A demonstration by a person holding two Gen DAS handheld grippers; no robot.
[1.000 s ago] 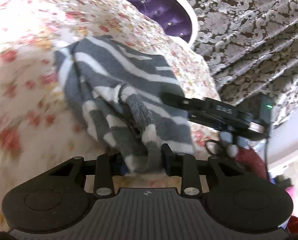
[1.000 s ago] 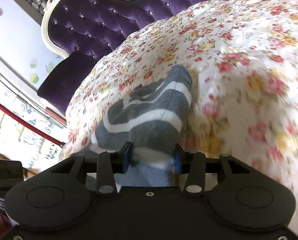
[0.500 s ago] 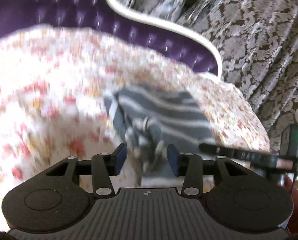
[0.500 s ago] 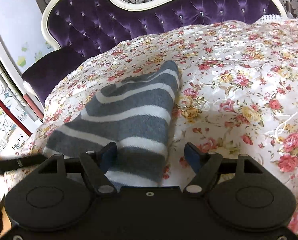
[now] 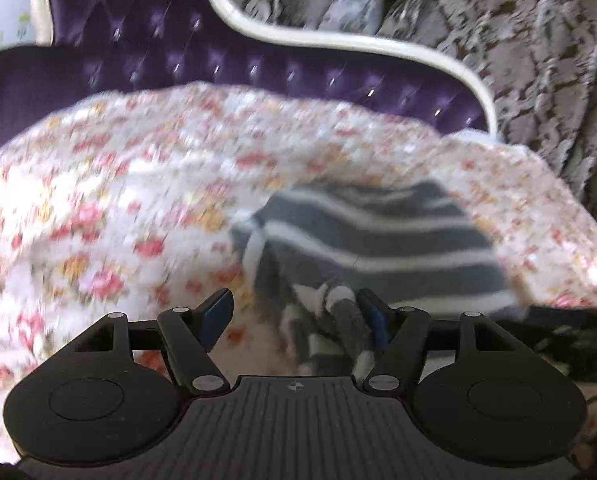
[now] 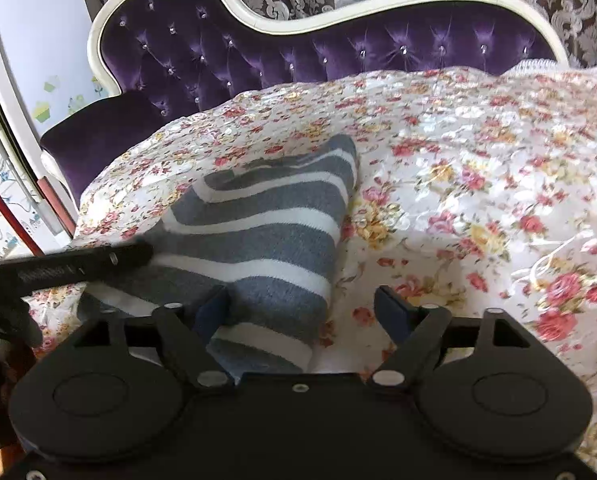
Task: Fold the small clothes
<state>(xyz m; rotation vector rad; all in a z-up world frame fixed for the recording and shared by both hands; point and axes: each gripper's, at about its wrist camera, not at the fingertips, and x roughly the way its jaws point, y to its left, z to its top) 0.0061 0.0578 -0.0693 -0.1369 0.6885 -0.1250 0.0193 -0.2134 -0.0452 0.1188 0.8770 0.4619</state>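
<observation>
Left wrist view, blurred by motion: left hand-held gripper (image 5: 294, 312) spread wide, gripping nothing. Between its fingers, close against the right-side pad, a bunched grey-and-white end of the striped knit garment (image 5: 378, 240) (small, soft, possibly a sock or a child's jumper; cannot tell which). From there, reaching forward and to the right across the floral quilted bedspread (image 5: 98, 208), with the white stripes crossing its width. Behind, a purple tufted headboard with white trim (image 5: 178, 52) and grey damask curtains (image 5: 538, 60).

Right wrist view, sharp: right hand-held gripper (image 6: 302, 312) likewise wide open and empty. Near end of the garment (image 6: 266, 236) lying between its fingers, hard against the left-side pad (image 6: 214, 312), bare bedspread (image 6: 478, 184) filling the gap toward the right-side one. Long axis running away from this hand-held gripper, up toward the headboard (image 6: 298, 52), narrowing to a rounded far tip. Flat on the bed, apparently already doubled over. At far left, the black finger of the other hand-held gripper lying against the garment's left edge.

Judged from this: both about equally near, one at each lower corner. Any next fold along the long axis probably needs the near hem pinched at both corners and carried toward the far tip.
</observation>
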